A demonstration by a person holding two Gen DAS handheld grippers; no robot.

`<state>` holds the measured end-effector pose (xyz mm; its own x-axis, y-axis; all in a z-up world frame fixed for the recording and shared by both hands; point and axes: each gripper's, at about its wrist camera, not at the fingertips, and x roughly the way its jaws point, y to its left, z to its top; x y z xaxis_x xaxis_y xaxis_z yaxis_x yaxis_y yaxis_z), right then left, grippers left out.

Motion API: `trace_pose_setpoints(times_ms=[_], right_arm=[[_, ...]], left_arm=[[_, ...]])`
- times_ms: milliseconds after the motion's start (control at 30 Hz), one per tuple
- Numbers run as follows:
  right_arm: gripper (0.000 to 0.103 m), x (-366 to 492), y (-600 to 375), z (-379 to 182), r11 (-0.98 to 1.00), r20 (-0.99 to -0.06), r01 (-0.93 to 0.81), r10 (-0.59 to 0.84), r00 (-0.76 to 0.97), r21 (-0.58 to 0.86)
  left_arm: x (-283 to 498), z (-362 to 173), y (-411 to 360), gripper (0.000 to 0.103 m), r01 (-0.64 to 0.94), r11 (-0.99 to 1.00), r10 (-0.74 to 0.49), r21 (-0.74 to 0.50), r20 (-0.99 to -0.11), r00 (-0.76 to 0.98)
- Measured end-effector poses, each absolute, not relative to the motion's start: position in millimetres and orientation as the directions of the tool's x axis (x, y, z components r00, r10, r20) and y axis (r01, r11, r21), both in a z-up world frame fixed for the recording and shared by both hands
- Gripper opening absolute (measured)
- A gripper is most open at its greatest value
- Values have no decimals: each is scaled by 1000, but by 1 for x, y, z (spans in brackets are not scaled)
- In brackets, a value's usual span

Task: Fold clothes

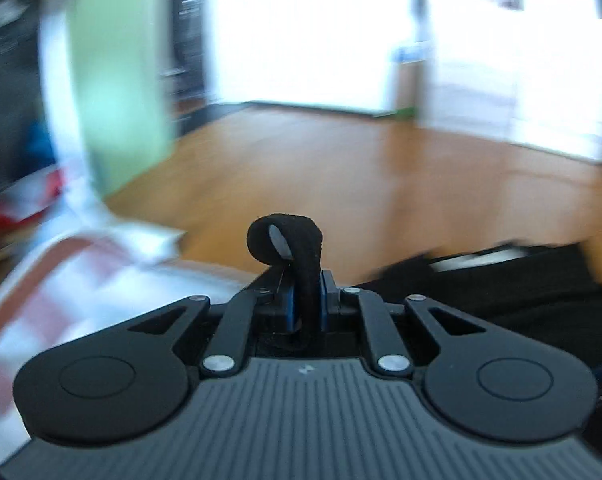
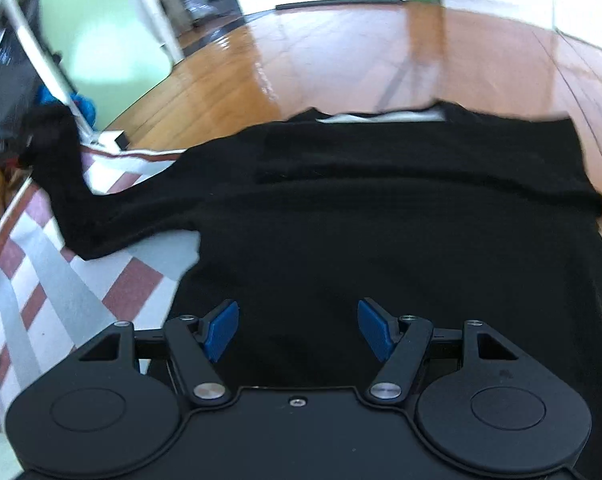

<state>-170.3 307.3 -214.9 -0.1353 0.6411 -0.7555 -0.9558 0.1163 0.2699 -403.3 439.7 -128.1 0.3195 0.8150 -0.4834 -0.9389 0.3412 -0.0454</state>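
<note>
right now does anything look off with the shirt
Yes. The shirt lies mostly flat on the checked cloth, but its left sleeve trails up and off to the side, pinched in the left gripper. The right gripper is open above the shirt.

Left wrist view is smeared with motion blur: the checked cloth (image 1: 49, 300) to the left of the left gripper (image 1: 307, 300) is a wash of red and white, and the black garment (image 1: 521, 276) to its right has no readable edges. The fabric strip it pinches runs down out of sight between the pads. Ahead of the right gripper (image 2: 299, 330), the garment's sleeve (image 2: 61, 168) blurs at far left; its right side is cut off by the frame.
</note>
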Motion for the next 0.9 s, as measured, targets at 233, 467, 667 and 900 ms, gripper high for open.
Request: trace_pose_setpoints(times_ms=[233, 467, 667, 900], right_arm=[[70, -115, 255, -203, 188, -745, -951, 664, -60, 244], [70, -86, 243, -213, 220, -754, -936, 653, -66, 273], [71, -68, 282, -230, 240, -718, -887, 683, -135, 395], [71, -31, 339, -265, 373, -745, -807, 657, -119, 458]], left_arm=[[-250, -129, 434, 47, -788, 584, 597, -195, -556, 579], [-252, -176, 437, 72, -813, 516, 510, -270, -666, 545], [-341, -208, 460, 72, -923, 312, 571, -227, -731, 373], [-386, -236, 471, 72, -968, 199, 563, -153, -791, 241]])
